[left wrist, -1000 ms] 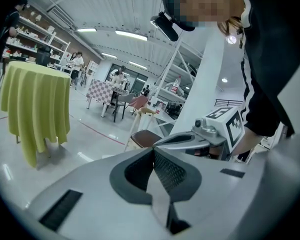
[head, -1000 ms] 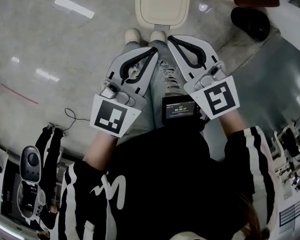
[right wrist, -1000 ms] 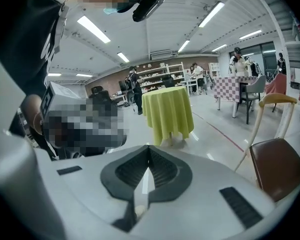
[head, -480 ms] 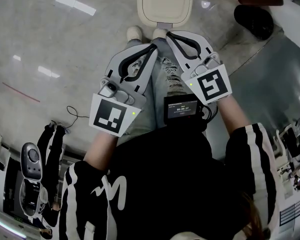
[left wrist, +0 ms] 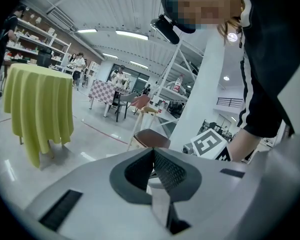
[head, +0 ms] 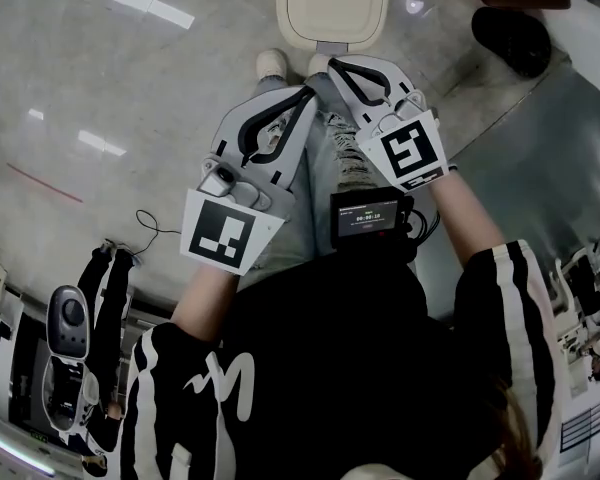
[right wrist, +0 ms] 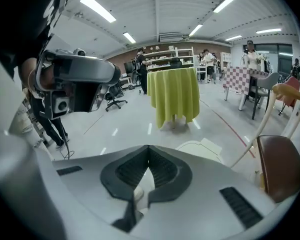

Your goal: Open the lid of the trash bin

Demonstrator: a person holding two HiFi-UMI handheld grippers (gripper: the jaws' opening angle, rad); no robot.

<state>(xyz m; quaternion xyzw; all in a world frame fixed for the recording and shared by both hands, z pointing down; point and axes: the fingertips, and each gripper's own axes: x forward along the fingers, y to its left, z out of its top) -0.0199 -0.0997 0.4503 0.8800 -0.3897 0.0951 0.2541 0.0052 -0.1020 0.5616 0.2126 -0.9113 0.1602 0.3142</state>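
Bin lid sits shut ahead of the jaws, so the left gripper and right gripper, both pinched closed on nothing, could skid off its smooth edge.

Trash bin: far end is cut off at 12 o'clock by the head view's edge. In the right gripper view, its near side is hidden behind the right gripper.
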